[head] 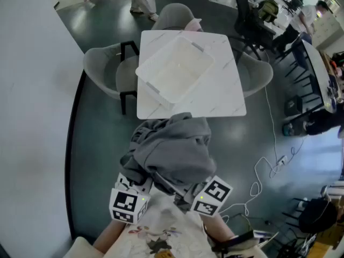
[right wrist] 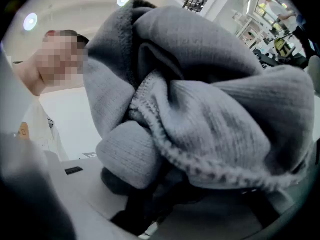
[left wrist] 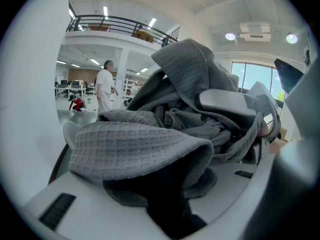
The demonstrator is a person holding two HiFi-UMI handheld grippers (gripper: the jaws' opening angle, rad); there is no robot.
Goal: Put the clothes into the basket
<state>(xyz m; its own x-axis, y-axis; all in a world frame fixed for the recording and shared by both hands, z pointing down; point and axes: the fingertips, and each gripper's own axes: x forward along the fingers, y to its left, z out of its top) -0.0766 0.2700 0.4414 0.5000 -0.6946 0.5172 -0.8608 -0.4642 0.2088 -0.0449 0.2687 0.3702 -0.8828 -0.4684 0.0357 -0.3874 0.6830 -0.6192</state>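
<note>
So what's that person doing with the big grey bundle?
A person is carrying a bundle of grey clothes with two hand-held grabbers. The left gripper and the right gripper are both clamped on the cloth, holding it up in the air just in front of a white table. A white basket sits on that table and looks empty, so the clothes have not gone in yet.

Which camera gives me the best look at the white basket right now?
The head view: the whole white basket sits empty on the table, beyond the grey garment. Both gripper views are filled with cloth; no basket shows.
</note>
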